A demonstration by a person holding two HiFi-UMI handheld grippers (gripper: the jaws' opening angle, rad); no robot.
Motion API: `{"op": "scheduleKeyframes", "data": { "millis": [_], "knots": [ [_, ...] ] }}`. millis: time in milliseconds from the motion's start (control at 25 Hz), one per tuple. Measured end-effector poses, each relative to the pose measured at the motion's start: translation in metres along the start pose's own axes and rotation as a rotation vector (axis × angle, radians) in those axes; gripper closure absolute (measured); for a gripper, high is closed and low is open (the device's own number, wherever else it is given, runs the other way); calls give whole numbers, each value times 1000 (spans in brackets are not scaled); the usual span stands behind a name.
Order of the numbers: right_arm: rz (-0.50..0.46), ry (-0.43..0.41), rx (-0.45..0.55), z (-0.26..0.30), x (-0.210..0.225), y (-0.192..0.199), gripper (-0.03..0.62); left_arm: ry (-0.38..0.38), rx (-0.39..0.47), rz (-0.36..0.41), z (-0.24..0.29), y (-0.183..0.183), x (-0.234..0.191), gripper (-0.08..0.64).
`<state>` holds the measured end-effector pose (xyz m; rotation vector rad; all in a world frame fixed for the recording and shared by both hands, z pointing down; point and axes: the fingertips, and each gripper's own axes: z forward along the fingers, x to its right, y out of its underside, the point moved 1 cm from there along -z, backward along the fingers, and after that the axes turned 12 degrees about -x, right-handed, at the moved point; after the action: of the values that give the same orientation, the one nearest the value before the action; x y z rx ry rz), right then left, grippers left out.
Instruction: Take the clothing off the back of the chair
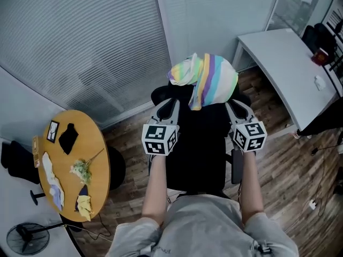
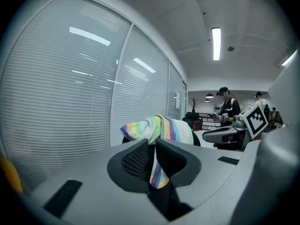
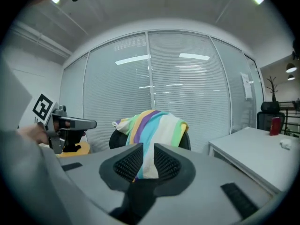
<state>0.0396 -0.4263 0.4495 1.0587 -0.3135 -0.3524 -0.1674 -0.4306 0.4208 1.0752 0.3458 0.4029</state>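
Honestly, the striped clothing is only pinched at its near edge by the left gripper and right gripper; it could get slipped or snagged on the chair.

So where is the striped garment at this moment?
In the head view the striped garment sits upper centre, bunched over the back of the black chair, its edges clamped by the left gripper and the right gripper.
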Motion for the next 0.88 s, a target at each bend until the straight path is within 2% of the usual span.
{"op": "scheduleKeyframes", "data": {
  "millis": [200,320,400,520,680,760,880],
  "knots": [
    [-120,10,-19,14,19,-28,454,-4,-63,124,45,-23,2,396],
    [-142,10,-35,25,21,-31,377,10,-81,151,70,-35,12,272],
    [-159,24,-39,32,19,-29,314,9,-73,159,83,-47,18,238],
    [-234,101,-44,40,17,-28,276,-2,-90,193,102,-60,22,212],
    [-399,219,-92,55,14,-26,242,14,-161,225,129,-61,30,204],
    [-438,235,-123,63,12,-22,230,4,-199,257,139,-56,35,204],
    [-439,226,-147,72,9,-16,229,-49,-212,301,145,-55,34,208]
  ]
}}
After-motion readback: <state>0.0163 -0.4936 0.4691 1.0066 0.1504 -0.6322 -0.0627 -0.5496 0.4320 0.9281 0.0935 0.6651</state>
